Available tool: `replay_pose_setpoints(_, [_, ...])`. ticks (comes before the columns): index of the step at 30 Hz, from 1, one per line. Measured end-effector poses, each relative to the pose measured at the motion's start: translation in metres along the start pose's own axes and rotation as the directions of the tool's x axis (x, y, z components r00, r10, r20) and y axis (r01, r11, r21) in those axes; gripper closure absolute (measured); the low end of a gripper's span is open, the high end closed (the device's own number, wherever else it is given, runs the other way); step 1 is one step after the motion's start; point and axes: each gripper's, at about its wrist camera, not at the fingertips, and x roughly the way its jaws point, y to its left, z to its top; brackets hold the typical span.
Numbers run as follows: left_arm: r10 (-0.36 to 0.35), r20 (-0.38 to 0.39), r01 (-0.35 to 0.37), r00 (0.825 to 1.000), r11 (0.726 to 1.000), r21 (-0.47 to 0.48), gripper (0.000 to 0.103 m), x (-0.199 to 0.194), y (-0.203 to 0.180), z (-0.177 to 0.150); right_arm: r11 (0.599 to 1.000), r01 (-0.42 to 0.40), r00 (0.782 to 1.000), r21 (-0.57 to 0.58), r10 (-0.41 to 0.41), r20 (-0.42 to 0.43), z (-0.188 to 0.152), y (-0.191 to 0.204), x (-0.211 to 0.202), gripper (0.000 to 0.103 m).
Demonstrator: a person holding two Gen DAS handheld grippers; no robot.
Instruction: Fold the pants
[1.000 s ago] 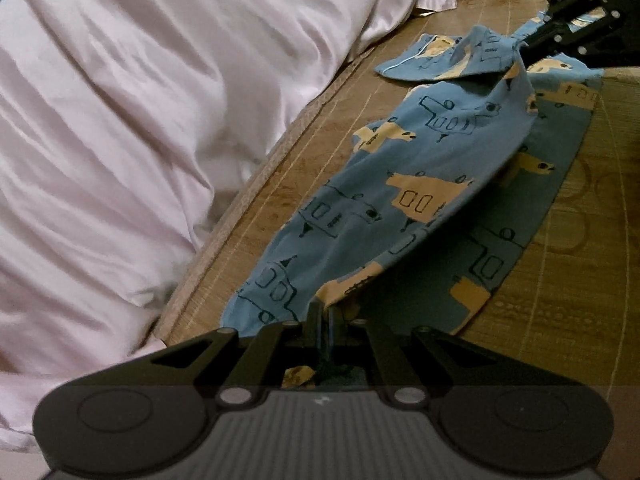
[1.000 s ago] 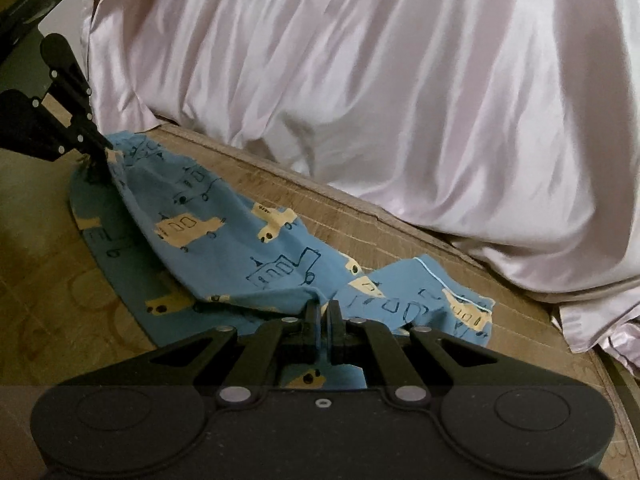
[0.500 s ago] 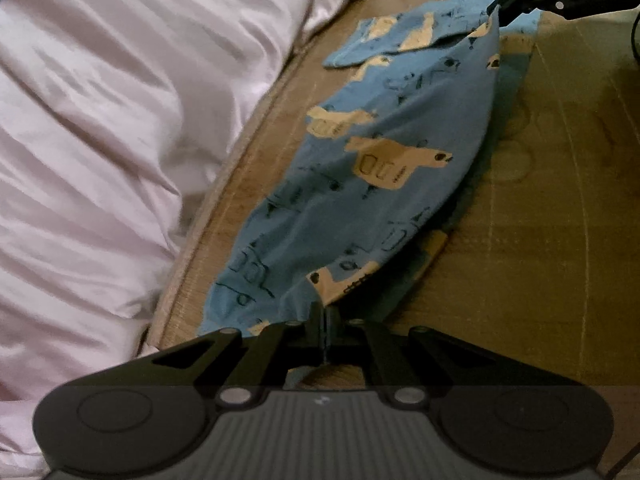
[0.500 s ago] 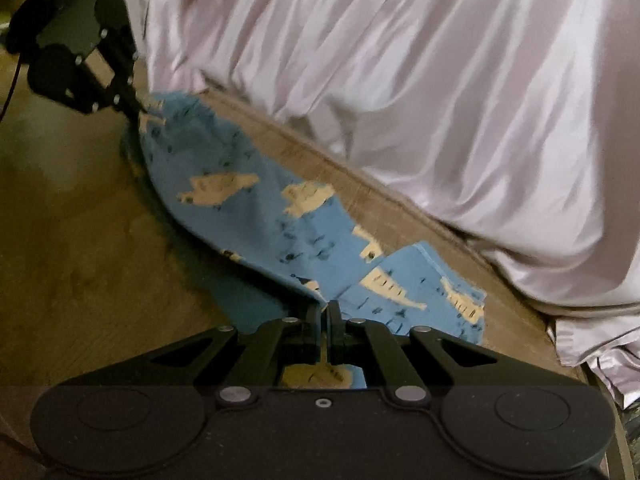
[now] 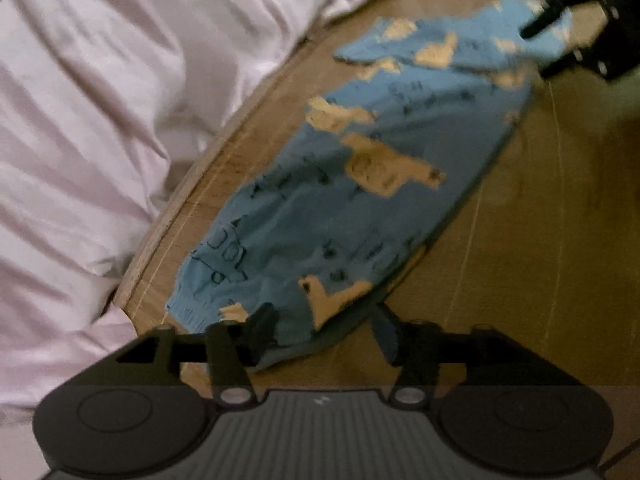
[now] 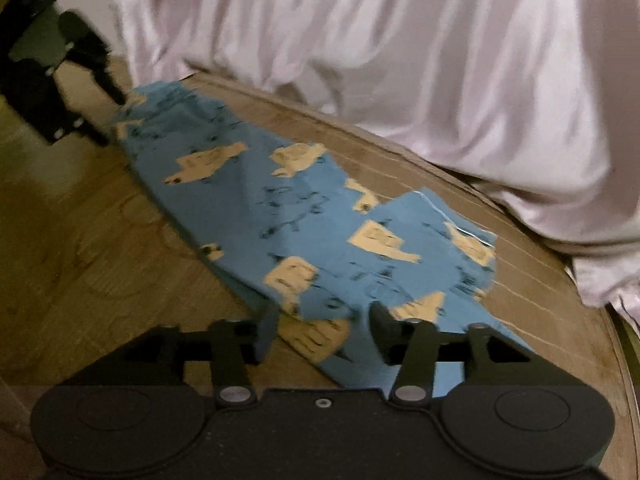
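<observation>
Pants [image 5: 352, 200], blue with yellow vehicle print, now flat on woven mat [image 5: 540, 240], one leg folded over other; half second ago both claws pinched fabric. Left gripper [image 5: 322, 326] now spread wide, cuff end between fingers, released. Right gripper [image 6: 324, 320] likewise apart over waist end. Pink satin bedding [image 6: 400, 60] bunched just beside pants' far edge. Frames motion-blurred.

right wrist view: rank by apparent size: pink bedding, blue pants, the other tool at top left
1. pink bedding, fills most of the upper frame.
2. blue pants, spread across the mat.
3. left tool, smallest here, though it is far from the camera and cut off by the frame edge, so true size is unsure.
</observation>
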Motion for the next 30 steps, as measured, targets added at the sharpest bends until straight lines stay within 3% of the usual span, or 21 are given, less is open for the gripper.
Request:
replay_pose_setpoints(1, [-0.006,0.005,0.006,1.0,0.999,-0.035,0.038,-0.002,-0.001,0.002,1.0,0.016,1.0,0.019,-0.016,-0.003,-0.001,-0.004,-0.004,0.029])
replay_pose_setpoints(3, [-0.016,0.026,0.019,1.0,0.993,-0.12,0.019,-0.006,-0.003,0.008,0.996,0.063,0.998,0.063,-0.062,-0.011,-0.005,-0.013,-0.013,0.015])
replay_pose_setpoints(6, [-0.013,0.093,0.035,0.996,0.969,-0.243,0.004,-0.011,-0.008,0.022,0.981,0.154,0.988,0.122,-0.152,-0.028,-0.016,-0.024,-0.024,0.002])
replay_pose_setpoints(10, [-0.083,0.168,0.142,0.982,0.916,-0.374,0.001,-0.007,-0.015,0.049,0.949,0.23,0.973,0.214,-0.226,-0.043,-0.034,-0.037,-0.031,0.001])
replay_pose_setpoints(14, [-0.189,0.245,0.284,0.951,0.848,-0.447,0.001,0.006,-0.024,0.078,0.929,0.298,0.955,0.218,-0.291,-0.061,-0.048,-0.047,-0.031,0.001])
replay_pose_setpoints(17, [-0.273,0.282,0.376,0.92,0.818,-0.435,0.001,0.019,-0.029,0.104,0.911,0.357,0.934,0.209,-0.352,-0.06,-0.051,-0.057,-0.025,0.001])
replay_pose_setpoints(21, [-0.363,0.281,0.454,0.889,0.784,-0.424,0.0,0.043,-0.03,0.129,0.872,0.383,0.92,0.304,-0.389,-0.042,-0.054,-0.083,-0.011,0.001])
replay_pose_setpoints(23, [-0.383,0.29,0.478,0.877,0.763,-0.435,0.0,0.053,-0.03,0.139,0.866,0.399,0.911,0.302,-0.412,-0.025,-0.053,-0.095,0.003,0.001])
replay_pose_setpoints(25, [-0.42,0.309,0.518,0.854,0.75,-0.411,0.0,0.06,-0.032,0.147,0.852,0.434,0.894,0.292,-0.446,-0.028,-0.05,-0.109,0.017,0.001])
replay_pose_setpoints(28, [-0.479,0.314,0.569,0.82,0.739,-0.36,0.0,0.076,-0.037,0.16,0.836,0.423,0.898,0.349,-0.439,-0.038,-0.051,-0.131,0.028,0.001])
replay_pose_setpoints(30, [-0.507,0.33,0.604,0.796,0.704,-0.373,0.0,0.089,-0.038,0.161,0.83,0.41,0.903,0.378,-0.427,-0.041,-0.054,-0.14,0.029,0.001])
